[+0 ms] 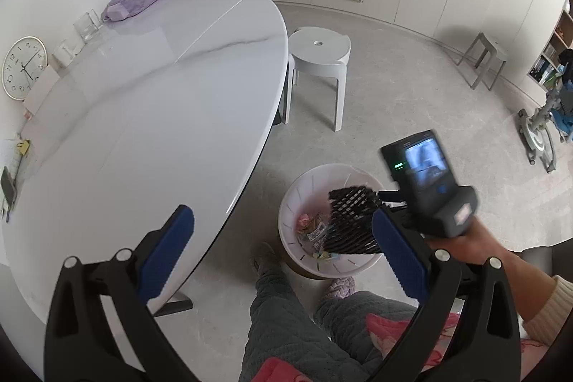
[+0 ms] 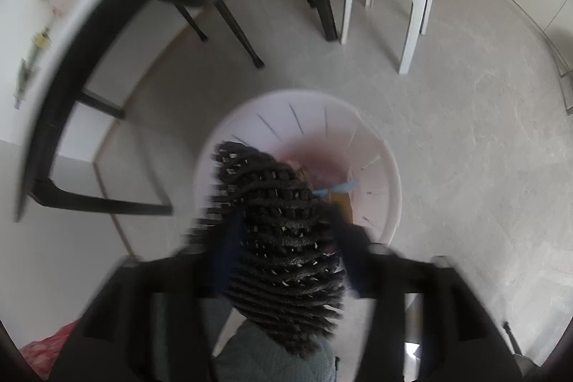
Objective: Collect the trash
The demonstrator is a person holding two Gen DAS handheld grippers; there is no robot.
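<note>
The right gripper (image 2: 286,260), jaws wide around the black mesh (image 2: 283,238) above the bin (image 2: 390,181), seems mid-drop, wrappers already inside, the left gripper (image 1: 283,260) wide and empty, the table (image 1: 143,95) looking cleared, though blur hides whether pads touch mesh.

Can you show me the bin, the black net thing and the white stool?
bin (image 1: 286,213): left wrist view, near rim.
black net (image 2: 286,238): right wrist view, its middle.
white stool (image 1: 318,47): left wrist view, seat top.
</note>
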